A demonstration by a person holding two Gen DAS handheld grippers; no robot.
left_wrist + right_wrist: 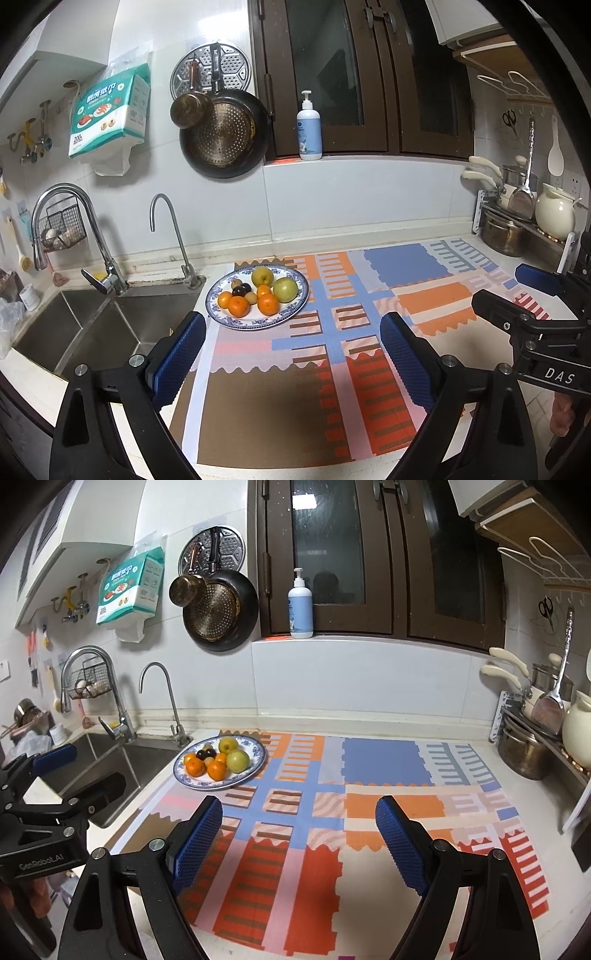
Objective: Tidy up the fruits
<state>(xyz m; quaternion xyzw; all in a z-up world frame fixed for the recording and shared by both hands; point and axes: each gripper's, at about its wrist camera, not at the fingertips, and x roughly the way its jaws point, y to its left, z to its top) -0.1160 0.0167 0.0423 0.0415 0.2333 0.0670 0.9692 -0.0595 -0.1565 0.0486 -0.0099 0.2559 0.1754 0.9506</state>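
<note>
A blue-rimmed white plate (295, 277) stands at the mat's far left corner beside the sink; it also shows in the right wrist view (258, 746). On it lie two yellow-green fruits (285, 289), several oranges (268, 304), dark plums (240, 290) and small brown fruits. My left gripper (293, 334) is open and empty, above the mat just in front of the plate. My right gripper (299, 819) is open and empty over the mat's middle, to the right of the plate; it shows at the right edge of the left wrist view (509, 291).
A patterned mat (380, 760) covers the counter. A steel sink (92, 328) with two taps lies to the left. A dish rack with pots and a white jug (580, 727) stands on the right. Pans hang on the wall; a pump bottle (308, 127) stands on the window sill.
</note>
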